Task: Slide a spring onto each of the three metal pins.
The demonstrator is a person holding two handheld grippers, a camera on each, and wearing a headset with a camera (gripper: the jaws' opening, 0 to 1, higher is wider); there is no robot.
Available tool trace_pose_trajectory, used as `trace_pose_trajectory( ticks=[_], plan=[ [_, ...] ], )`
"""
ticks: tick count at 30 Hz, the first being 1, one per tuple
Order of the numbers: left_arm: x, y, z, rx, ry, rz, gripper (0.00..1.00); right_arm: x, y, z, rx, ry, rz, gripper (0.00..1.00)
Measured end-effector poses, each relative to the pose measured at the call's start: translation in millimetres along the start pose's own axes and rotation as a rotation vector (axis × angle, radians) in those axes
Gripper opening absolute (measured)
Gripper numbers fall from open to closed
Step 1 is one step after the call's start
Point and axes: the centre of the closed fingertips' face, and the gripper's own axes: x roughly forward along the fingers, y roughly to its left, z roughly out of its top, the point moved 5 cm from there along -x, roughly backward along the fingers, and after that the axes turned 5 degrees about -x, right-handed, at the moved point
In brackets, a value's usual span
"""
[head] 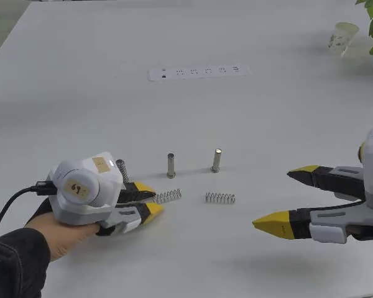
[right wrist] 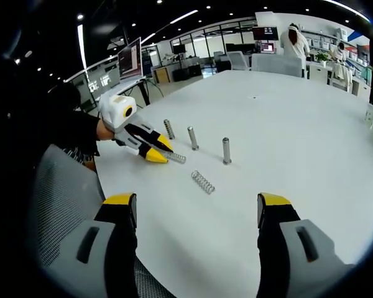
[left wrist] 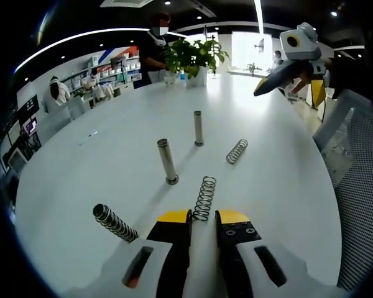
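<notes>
Progress: about a third, judging from how the bench lies. Counts one seated spring (left wrist: 117,225) already coiled around the left pin (left wrist: 99,212), which stands just beside the person's hand and partly behind the gripper body in the head view. Leaves two pins bare and upright on the white table (head: 248,112): the middle pin (head: 171,165) and the far pin (head: 217,159), near each other but apart. Finds two loose coils lying flat just in front of them, the near spring (head: 168,196) and the other spring (head: 220,198). Places the left gripper (head: 156,198) low over the table, jaws drawn close with a narrow gap, the near spring's end right at the yellow tips; cannot tell whether pinched or merely bracketed. Puts the right gripper (head: 272,198) off to the right, jaws spread wide and empty, well apart from pins and springs. Reads the step in hand as taking up the near spring, probably for the middle pin. Needs both loose springs lifted, lined up over a pin top and slid down.
</notes>
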Motion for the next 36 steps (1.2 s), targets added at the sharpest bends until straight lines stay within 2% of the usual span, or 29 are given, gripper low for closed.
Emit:
trace_pose_trajectory(
  ticks=[13, 22, 29, 36],
  plan=[
    [3.3, -1.3, -0.3, 0.019, 0.005, 0.001, 0.08, -0.6, -0.4, 1.0, -0.004, 0.0, 0.0, 0.8],
    [-0.6, -4.0, 0.1, 0.033, 0.004, -0.001, 0.07, -1.0, -0.9, 1.6, -0.009, 0.002, 0.002, 0.79],
    [-6.4, -12.0, 1.5, 0.034, 0.001, -0.011, 0.07, 0.1, -0.8, 2.0, -0.014, 0.005, 0.008, 0.79],
    [-16.4, -23.6, 10.8, 0.044, -0.036, -0.032, 0.07, 1.9, 2.0, 4.7, -0.025, 0.004, 0.02, 0.78]
  ],
)
